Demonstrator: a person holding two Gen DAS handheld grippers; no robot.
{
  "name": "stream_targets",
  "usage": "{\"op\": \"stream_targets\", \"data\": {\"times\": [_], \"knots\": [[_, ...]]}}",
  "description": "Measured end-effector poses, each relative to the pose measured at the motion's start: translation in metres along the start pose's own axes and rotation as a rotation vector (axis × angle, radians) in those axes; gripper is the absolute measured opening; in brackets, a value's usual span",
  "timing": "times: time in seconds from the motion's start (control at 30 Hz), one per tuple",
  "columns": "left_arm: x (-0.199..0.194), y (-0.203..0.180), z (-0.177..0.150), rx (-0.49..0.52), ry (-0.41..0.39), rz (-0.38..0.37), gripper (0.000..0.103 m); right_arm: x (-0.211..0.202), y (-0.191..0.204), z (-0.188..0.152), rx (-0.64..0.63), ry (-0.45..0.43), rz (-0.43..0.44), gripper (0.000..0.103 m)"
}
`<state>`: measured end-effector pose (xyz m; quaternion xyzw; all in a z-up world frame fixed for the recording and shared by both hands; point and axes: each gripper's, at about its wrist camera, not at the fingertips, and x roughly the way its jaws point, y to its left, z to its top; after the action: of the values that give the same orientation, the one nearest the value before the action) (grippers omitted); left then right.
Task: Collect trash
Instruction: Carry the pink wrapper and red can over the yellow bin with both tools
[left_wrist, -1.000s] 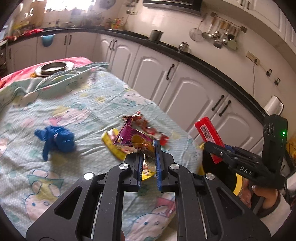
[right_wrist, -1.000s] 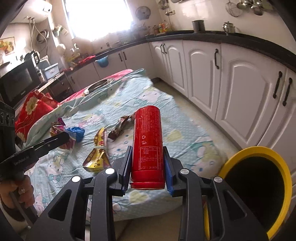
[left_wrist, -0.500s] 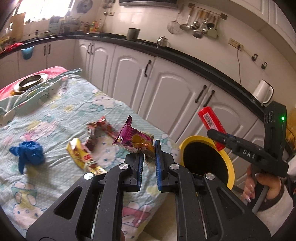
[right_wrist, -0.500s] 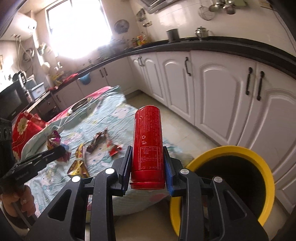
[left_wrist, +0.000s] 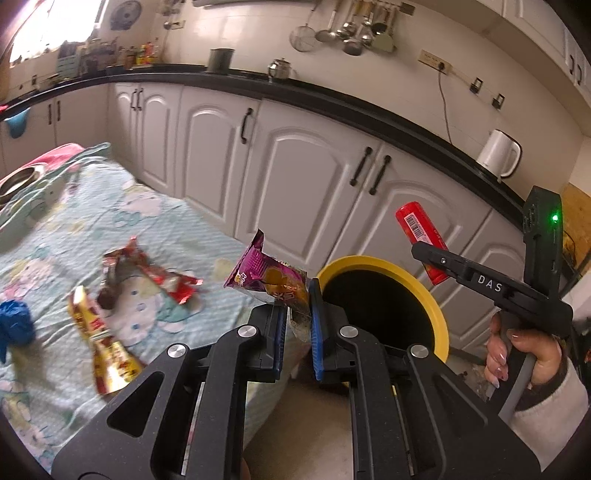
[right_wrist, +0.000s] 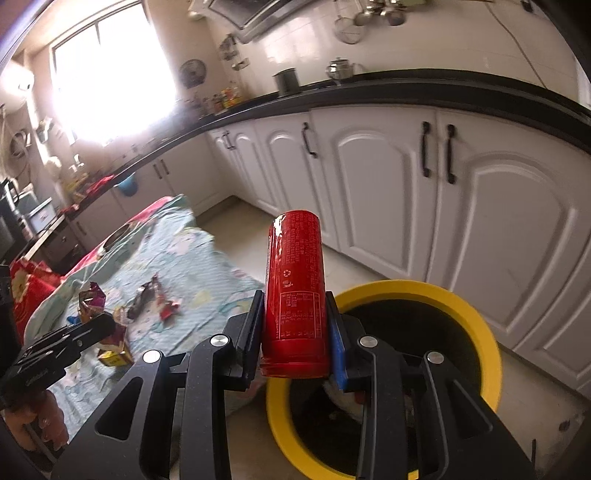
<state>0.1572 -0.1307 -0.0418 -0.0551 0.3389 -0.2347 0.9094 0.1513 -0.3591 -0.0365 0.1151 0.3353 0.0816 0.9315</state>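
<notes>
Trash rides in both grippers: the right gripper (right_wrist: 295, 332) pinches a red can (right_wrist: 295, 288) above the yellow-rimmed bin (right_wrist: 476, 325), while the left gripper (left_wrist: 297, 325) pinches a purple wrapper (left_wrist: 269, 277) by one corner (a light grip, seemingly) beside the rim; released there, it could flutter outside.

Red cylindrical can (right_wrist: 295, 295), printed with small white text and a barcode, upright between the right gripper's fingers (right_wrist: 253, 325), its base over the near rim of the yellow-rimmed bin (right_wrist: 476, 321), whose interior is dark with some refuse at the bottom. Purple-and-orange snack wrapper (left_wrist: 267, 278), crumpled, pinched by its lower edge between the left gripper's fingers (left_wrist: 316, 328) and tilted up to their left. Beyond and left of those fingers, on the patterned cloth: red torn wrapper (left_wrist: 162, 278), gold-and-red wrapper (left_wrist: 101, 339), blue crumpled item (left_wrist: 14, 326).
</notes>
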Motion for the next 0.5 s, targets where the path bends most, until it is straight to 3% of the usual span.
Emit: {"op": "stream_targets", "data": {"times": [0.5], "knots": [[0.053,-0.057,-0.007,0.108,0.07,-0.107,0.007,-0.001,-0.056,-0.017,0.096,0.038,-0.111,0.03]]}}
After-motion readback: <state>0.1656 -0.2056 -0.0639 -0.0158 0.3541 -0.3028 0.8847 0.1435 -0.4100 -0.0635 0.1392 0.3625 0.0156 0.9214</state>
